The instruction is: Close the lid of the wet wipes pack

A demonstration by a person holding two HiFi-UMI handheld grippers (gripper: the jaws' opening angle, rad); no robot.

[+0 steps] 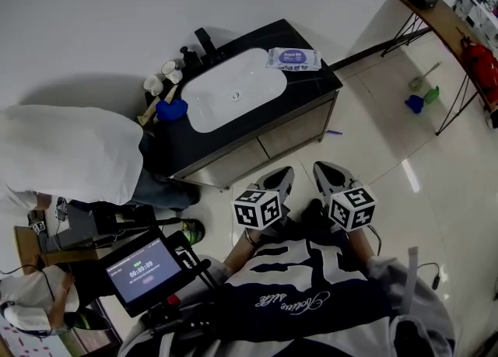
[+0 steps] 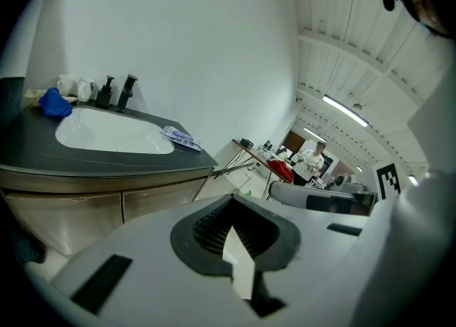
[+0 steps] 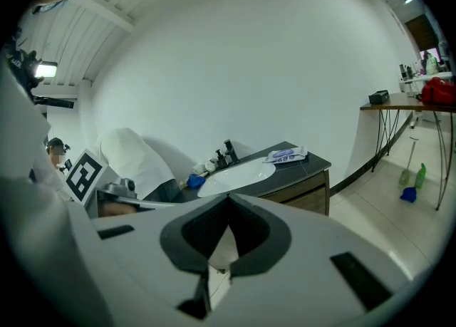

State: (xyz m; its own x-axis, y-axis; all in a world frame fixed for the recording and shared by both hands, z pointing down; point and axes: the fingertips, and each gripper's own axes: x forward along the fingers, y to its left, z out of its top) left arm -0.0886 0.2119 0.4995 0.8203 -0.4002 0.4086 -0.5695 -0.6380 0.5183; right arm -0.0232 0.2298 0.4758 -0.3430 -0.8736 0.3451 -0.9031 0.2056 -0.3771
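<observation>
The wet wipes pack [image 1: 293, 58] lies flat on the right end of the dark vanity counter [image 1: 311, 87], beside the white basin [image 1: 233, 87]. It also shows small in the left gripper view as the wipes pack [image 2: 181, 138] and in the right gripper view as the wipes pack [image 3: 287, 154]. Its lid is too small to judge. My left gripper [image 1: 285, 173] and right gripper [image 1: 320, 169] hang side by side close to my body, over the floor and well short of the counter. Both are shut on nothing, left gripper [image 2: 231, 201], right gripper [image 3: 228, 203].
A person in white [image 1: 70, 153] bends at the vanity's left end. A blue cloth [image 1: 171, 109], cups [image 1: 156, 81] and a black faucet [image 1: 206, 40] sit behind the basin. A wooden side table [image 1: 436, 13] with a red bag [image 1: 478, 60] stands right. A screen [image 1: 144, 270] is at lower left.
</observation>
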